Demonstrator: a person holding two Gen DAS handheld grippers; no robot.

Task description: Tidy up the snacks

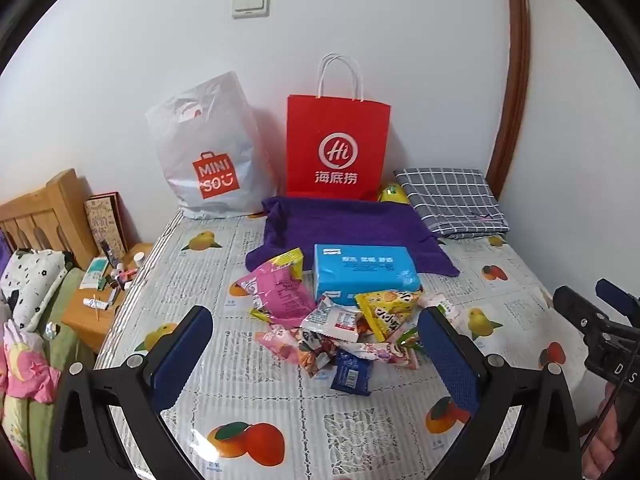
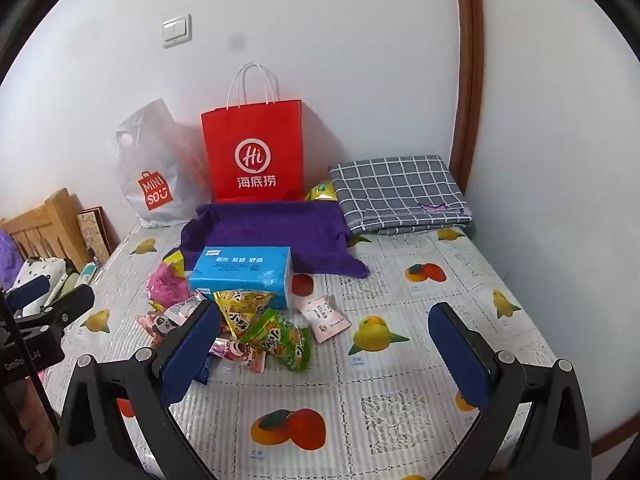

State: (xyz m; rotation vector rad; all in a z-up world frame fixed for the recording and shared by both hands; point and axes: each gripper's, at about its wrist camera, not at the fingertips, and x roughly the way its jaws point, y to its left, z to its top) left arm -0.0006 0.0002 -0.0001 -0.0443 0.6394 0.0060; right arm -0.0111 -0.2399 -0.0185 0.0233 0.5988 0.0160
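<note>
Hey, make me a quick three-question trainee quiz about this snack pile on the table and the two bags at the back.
1. True or false: the left gripper is shut on a snack packet.
2. Which bag stands directly behind the purple towel? A) the red paper bag B) the white plastic bag
3. Fill in: the blue tissue pack lies partly on the ____ towel.

Key: 1 false, both it and the right gripper are open and hold nothing; 2 A; 3 purple.
</note>
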